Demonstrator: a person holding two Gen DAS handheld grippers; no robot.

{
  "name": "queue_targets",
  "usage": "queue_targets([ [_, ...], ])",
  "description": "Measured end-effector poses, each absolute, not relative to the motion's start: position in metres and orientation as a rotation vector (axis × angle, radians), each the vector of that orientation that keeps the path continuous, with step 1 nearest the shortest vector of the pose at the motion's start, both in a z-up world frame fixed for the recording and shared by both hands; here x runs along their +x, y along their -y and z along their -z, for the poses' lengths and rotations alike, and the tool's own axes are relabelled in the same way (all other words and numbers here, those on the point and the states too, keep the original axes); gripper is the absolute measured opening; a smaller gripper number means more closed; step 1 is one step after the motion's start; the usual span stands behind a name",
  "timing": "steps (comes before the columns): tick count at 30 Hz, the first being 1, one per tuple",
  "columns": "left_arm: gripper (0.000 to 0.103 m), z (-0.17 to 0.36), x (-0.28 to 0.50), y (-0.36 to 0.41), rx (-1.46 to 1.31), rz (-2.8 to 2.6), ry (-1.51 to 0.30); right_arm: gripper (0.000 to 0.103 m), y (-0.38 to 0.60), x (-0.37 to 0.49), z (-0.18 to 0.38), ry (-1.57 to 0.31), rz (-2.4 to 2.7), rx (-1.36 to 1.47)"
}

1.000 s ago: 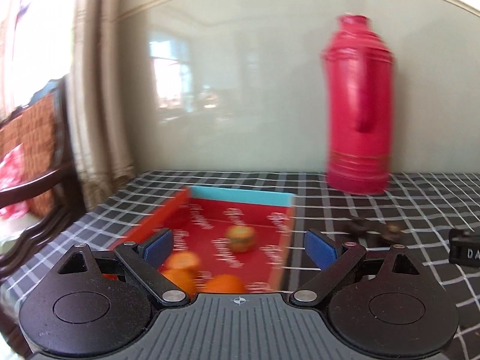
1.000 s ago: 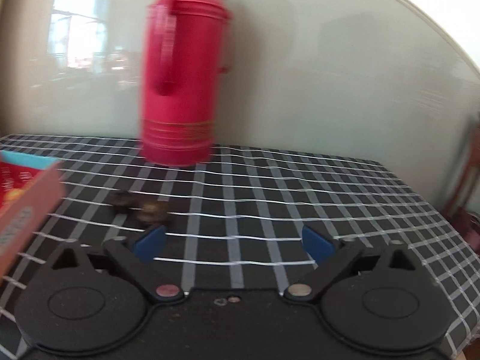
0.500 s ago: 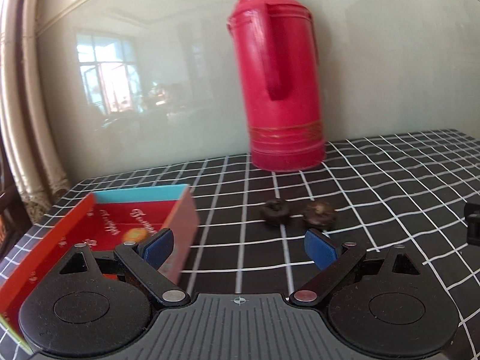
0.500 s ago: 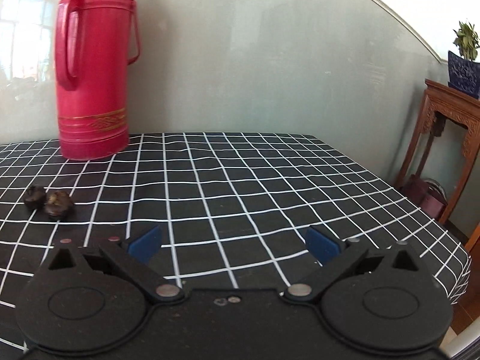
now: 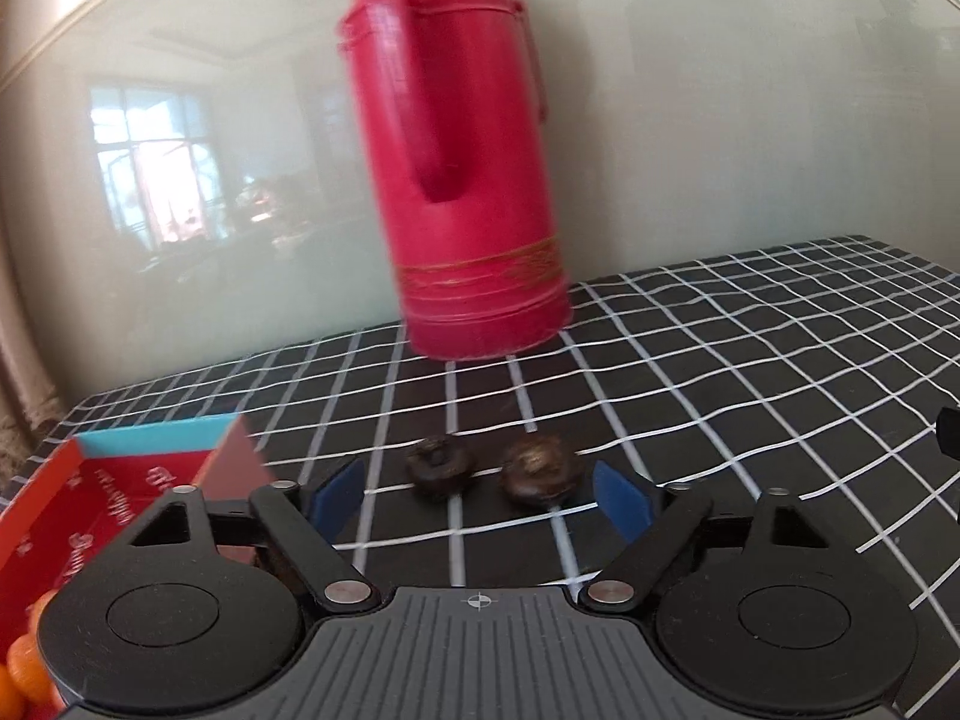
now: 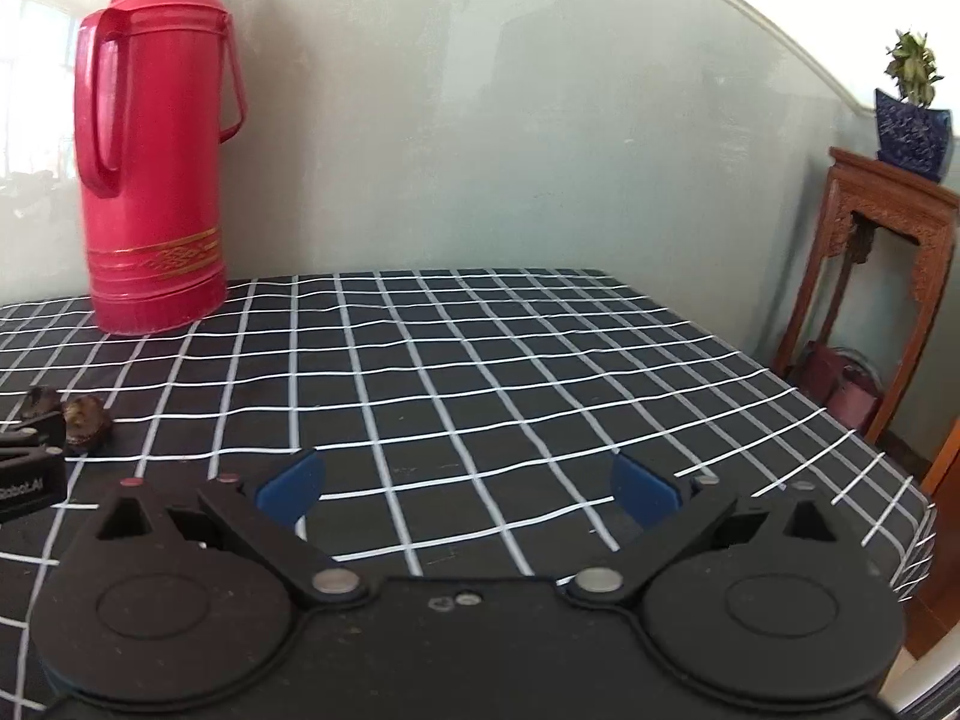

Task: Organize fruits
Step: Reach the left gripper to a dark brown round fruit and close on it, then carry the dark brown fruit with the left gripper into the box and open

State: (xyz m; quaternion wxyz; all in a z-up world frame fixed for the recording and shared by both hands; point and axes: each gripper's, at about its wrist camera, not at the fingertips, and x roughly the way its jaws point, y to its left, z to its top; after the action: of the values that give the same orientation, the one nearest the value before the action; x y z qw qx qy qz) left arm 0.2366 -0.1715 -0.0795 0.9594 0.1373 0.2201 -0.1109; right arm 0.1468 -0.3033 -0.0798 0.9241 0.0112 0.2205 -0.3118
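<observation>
Two dark brown wrinkled fruits lie side by side on the checked tablecloth, the left one [image 5: 440, 468] and the right one [image 5: 540, 469]. My left gripper [image 5: 480, 501] is open, just short of them, with both fruits between its blue pads. A red box [image 5: 114, 480] with a teal end holds small oranges [image 5: 24, 666] at the left edge. My right gripper [image 6: 468, 489] is open and empty over bare cloth; the dark fruits [image 6: 87, 414] show far to its left, beside the left gripper's body [image 6: 27, 474].
A tall red thermos [image 5: 468, 180] stands behind the fruits against the wall; it also shows in the right wrist view [image 6: 150, 144]. The table's right edge [image 6: 900, 480] drops off near a wooden stand [image 6: 888, 276] with a potted plant.
My left gripper has swung right from over the red box to the two dark fruits and come close to them. My right gripper has swung right, away from the fruits.
</observation>
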Motion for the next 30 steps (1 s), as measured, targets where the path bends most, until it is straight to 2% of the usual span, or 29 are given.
queue_targets([
  [5,0.082,0.085,0.247,0.185,0.279,0.254,-0.467,0.096,0.306,0.146,0.079,-0.442,0.653,0.029],
  [9,0.072,0.091,0.255,0.188,0.261,0.271,-0.504,0.096,0.31,0.147,0.079,-0.438,0.657,0.035],
  [14,0.069,0.096,0.264,0.194,0.238,0.29,-0.54,0.096,0.311,0.148,0.08,-0.445,0.658,0.045],
  [16,0.056,0.098,0.269,0.196,0.222,0.301,-0.566,0.096,0.31,0.15,0.081,-0.448,0.656,0.045],
  [20,0.053,0.101,0.275,0.199,0.204,0.301,-0.588,0.096,0.31,0.151,0.081,-0.45,0.65,0.042],
  [21,0.048,0.101,0.274,0.199,0.203,0.299,-0.588,0.096,0.309,0.152,0.081,-0.45,0.649,0.041],
  [22,0.038,0.102,0.274,0.2,0.204,0.297,-0.585,0.096,0.31,0.152,0.08,-0.451,0.645,0.042],
  [30,0.038,0.1,0.266,0.199,0.211,0.299,-0.547,0.096,0.308,0.152,0.079,-0.448,0.627,0.039],
])
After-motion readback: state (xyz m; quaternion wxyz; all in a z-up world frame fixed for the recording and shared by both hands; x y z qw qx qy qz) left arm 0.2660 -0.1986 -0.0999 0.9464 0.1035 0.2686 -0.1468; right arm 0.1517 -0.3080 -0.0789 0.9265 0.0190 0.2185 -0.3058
